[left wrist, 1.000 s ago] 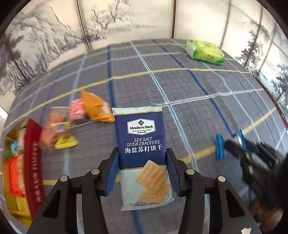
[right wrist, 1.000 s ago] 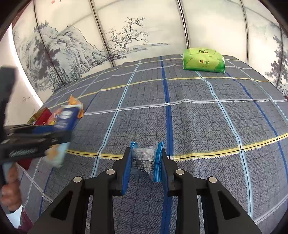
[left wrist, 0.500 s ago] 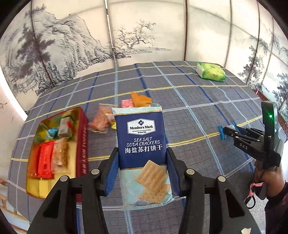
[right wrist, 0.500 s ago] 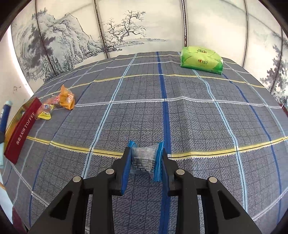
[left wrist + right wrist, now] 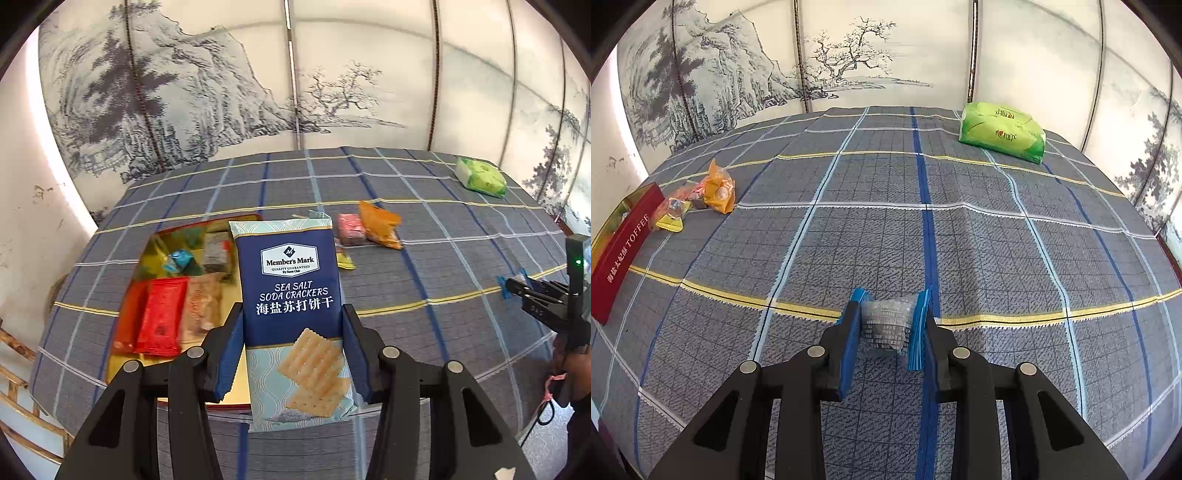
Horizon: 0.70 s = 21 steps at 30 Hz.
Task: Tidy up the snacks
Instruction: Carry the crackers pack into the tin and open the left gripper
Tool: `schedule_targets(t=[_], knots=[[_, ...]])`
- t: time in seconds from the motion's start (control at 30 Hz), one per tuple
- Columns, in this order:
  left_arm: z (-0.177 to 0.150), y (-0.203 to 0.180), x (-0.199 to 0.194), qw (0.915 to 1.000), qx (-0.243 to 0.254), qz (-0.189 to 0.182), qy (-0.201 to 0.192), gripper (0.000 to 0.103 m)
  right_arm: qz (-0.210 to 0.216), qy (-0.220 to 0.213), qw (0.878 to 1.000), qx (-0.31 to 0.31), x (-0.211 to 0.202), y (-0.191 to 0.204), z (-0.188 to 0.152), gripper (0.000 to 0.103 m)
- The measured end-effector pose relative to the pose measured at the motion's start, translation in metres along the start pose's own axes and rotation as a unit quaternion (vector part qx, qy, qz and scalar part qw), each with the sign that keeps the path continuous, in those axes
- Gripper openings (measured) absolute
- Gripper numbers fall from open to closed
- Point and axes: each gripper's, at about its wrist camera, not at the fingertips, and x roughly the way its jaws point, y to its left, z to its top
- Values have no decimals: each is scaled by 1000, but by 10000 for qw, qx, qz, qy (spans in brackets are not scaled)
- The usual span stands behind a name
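Observation:
My left gripper (image 5: 291, 354) is shut on a blue Member's Mark sea salt soda cracker pack (image 5: 291, 295) and holds it upright above the near edge of a red toffee tin (image 5: 127, 321) that holds several wrapped snacks. My right gripper (image 5: 888, 321) is shut on a small clear wrapped snack (image 5: 886, 317) above the checked cloth. It also shows at the right of the left wrist view (image 5: 511, 286). Loose snacks lie beyond the tin: an orange packet (image 5: 380, 223), a pink one (image 5: 351, 229) and a yellow one (image 5: 345, 260).
A green tissue pack (image 5: 1003, 131) lies at the far right of the table. The tin's red side (image 5: 622, 253) shows at the left of the right wrist view, with the orange packet (image 5: 720, 190) next to it. Painted screen panels stand behind the table.
My left gripper has risen and swung left with the cracker pack, so the tin now lies under it. My right gripper has stayed nearly still with its snack.

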Motion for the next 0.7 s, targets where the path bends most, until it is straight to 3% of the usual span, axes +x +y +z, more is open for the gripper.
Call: schedule_targets(t=[0.4, 0.47, 0.7], knots=[[-11, 55, 28, 9979, -266, 592, -51, 46, -159, -16, 9998, -132, -2, 7, -1, 31], [-11, 62, 32, 9981, -389, 485, 17, 46, -180, -17, 9997, -148, -2, 8, -1, 31], [-13, 69, 30, 9972, -392, 627, -58, 46, -215, -19, 9996, -178, -3, 9, -1, 31]])
